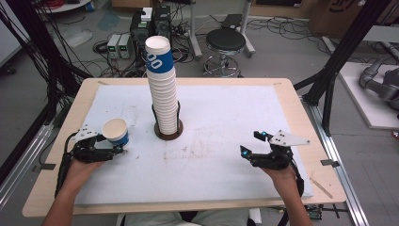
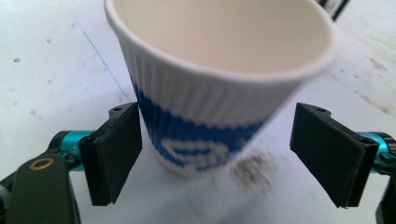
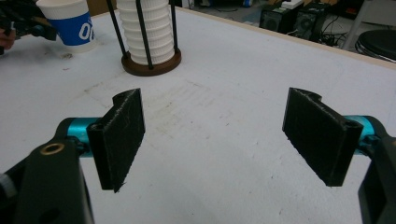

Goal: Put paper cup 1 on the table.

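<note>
A: Left gripper (image 2: 212,154) is noted at the near left of the white mat (image 1: 226,155). Its jaws are seen spread wide. A single paper cup (image 2: 210,93), white ribbed with a blue band, is found between them, standing upright on the mat.

B: Is contact recorded?

A: In the left gripper view a clear gap is seen between the right-hand pad and the cup wall. The left-hand pad lies just beside the wall; touching or not cannot be told. No pinch is recorded. The cup's base sits slightly ahead of the pad tips, its mouth well above them.

B: And in the high view?

A: The paper cup (image 1: 115,131) is seen just ahead of the left gripper (image 1: 106,149), at its fingertips. A brown smudge on the mat is noted beside the cup's base, toward the right-hand pad.

B: The other hand?

A: Right gripper (image 1: 254,143) is logged at the near right of the mat, well apart from the cup. Its jaws are spread, with bare mat between them, as seen in the right gripper view (image 3: 212,135).

B: What lies ahead of those jaws?

A: A tall stack of cups (image 1: 162,89) in a round brown holder (image 1: 168,134) with black upright rods is noted beyond the left-hand pad, far ahead. The single cup (image 3: 70,23) is seen further left still, past the holder (image 3: 150,63), with the left gripper just beside it at the frame edge.
</note>
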A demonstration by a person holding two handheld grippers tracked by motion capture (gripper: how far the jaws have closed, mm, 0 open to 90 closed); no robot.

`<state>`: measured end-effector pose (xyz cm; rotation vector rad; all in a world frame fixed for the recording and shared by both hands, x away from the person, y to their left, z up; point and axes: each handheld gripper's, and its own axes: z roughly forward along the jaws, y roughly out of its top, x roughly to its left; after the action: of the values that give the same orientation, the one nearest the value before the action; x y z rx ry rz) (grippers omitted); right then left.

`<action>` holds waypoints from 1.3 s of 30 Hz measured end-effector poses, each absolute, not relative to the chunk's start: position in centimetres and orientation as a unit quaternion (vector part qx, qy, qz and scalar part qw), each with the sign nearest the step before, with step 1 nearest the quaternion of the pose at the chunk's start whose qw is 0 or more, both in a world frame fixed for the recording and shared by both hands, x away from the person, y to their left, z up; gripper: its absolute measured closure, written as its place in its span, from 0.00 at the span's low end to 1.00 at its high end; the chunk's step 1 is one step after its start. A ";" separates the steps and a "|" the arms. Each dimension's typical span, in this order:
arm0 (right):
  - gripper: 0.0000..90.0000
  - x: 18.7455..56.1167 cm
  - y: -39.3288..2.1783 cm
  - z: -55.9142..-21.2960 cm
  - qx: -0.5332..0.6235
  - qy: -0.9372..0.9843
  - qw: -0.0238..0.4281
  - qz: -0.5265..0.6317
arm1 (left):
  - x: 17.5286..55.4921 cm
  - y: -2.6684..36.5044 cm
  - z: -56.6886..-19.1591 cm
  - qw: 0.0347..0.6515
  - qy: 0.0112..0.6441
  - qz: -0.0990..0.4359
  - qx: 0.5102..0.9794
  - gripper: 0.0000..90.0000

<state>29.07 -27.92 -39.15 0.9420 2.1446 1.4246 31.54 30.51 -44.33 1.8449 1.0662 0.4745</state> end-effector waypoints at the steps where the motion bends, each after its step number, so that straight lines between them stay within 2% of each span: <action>1: 0.24 29.1 -27.9 -39.2 0.338 0.766 0.199 0.509 | 31.2 30.9 -44.3 0.463 0.433 0.193 0.749 0.19; 9: 0.24 29.1 -28.0 -39.1 0.338 0.766 0.199 0.509 | 29.4 31.9 -42.6 0.512 0.406 0.216 0.725 0.19; 19: 0.24 29.3 -28.3 -39.2 0.340 0.766 0.199 0.508 | 28.4 32.0 -40.3 0.599 0.386 0.234 0.661 0.19; 24: 0.24 29.3 -28.2 -39.3 0.341 0.770 0.198 0.501 | 28.4 31.1 -39.1 0.622 0.364 0.226 0.655 0.19; 32: 0.24 29.4 -28.2 -39.2 0.337 0.773 0.202 0.498 | 29.1 28.2 -35.0 0.652 0.322 0.220 0.650 0.18; 39: 0.23 29.5 -28.3 -39.2 0.335 0.776 0.199 0.496 | 30.5 26.3 -34.6 0.652 0.318 0.214 0.655 0.18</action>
<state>29.54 -28.35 -39.24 0.9365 2.1700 1.3879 30.47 26.33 -34.56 1.4859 0.7219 0.4850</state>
